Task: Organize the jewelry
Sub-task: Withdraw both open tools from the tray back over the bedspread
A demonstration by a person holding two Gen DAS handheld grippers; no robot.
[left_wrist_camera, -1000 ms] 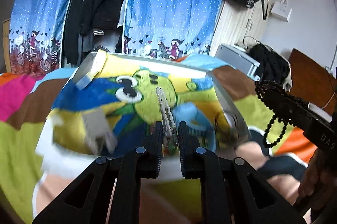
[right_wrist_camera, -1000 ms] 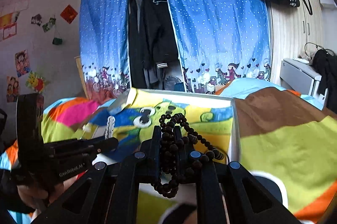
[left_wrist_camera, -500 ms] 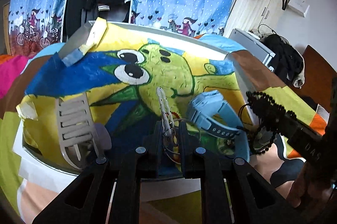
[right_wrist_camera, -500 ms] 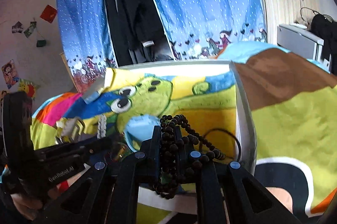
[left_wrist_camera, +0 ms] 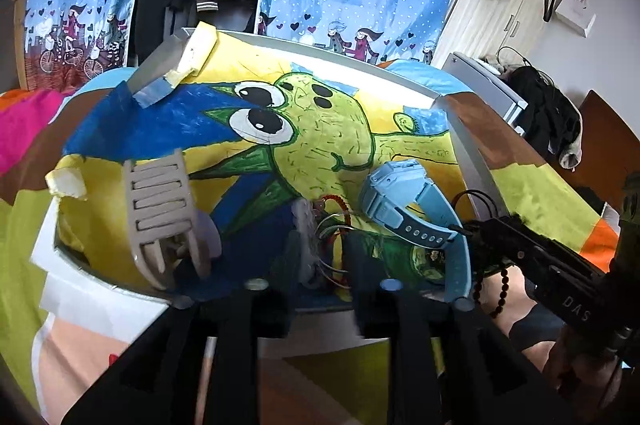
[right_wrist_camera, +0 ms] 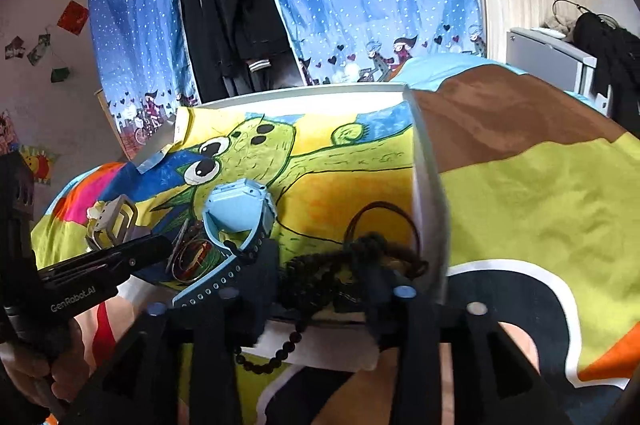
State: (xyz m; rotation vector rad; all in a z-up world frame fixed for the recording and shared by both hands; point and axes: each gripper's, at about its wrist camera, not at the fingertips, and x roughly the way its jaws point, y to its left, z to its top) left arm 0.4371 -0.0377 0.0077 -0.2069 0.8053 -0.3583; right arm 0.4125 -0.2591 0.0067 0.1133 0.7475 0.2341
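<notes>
1. The left gripper (left_wrist_camera: 320, 249) stands with its jaws spread apart over the near end of the box (left_wrist_camera: 464, 153). A pale link bracelet (left_wrist_camera: 306, 245) lies blurred in the gap, right beside the left finger. It looks let go rather than pinched, though the blur leaves that a judgement.
2. The right gripper (right_wrist_camera: 320, 277) is likewise spread wide. The dark bead string (right_wrist_camera: 316, 277) sits heaped between its fingers on the box floor. One loop trails over the near rim (right_wrist_camera: 272, 357) and hangs outside, so part of it is not yet fully in.
3. Both grippers are low over the near edge, probably so the pieces drop onto the lining instead of falling from a height and scattering.
4. Just beyond the left gripper lie thin wire bangles and a red bead loop (left_wrist_camera: 334, 203). The blue watch (left_wrist_camera: 404, 201) rests to their right, its strap curving toward the near rim.
5. The grey hair claw (left_wrist_camera: 160, 213) sits apart on the left side, so the bulky piece is kept clear of the fine chains.
6. A thin black cord loop (right_wrist_camera: 380, 221) lies against the right wall of the box, behind the beads.
7. The box rests on a bright patchwork blanket (right_wrist_camera: 540, 193). A soft, uneven base like that may explain the careful low release.
</notes>
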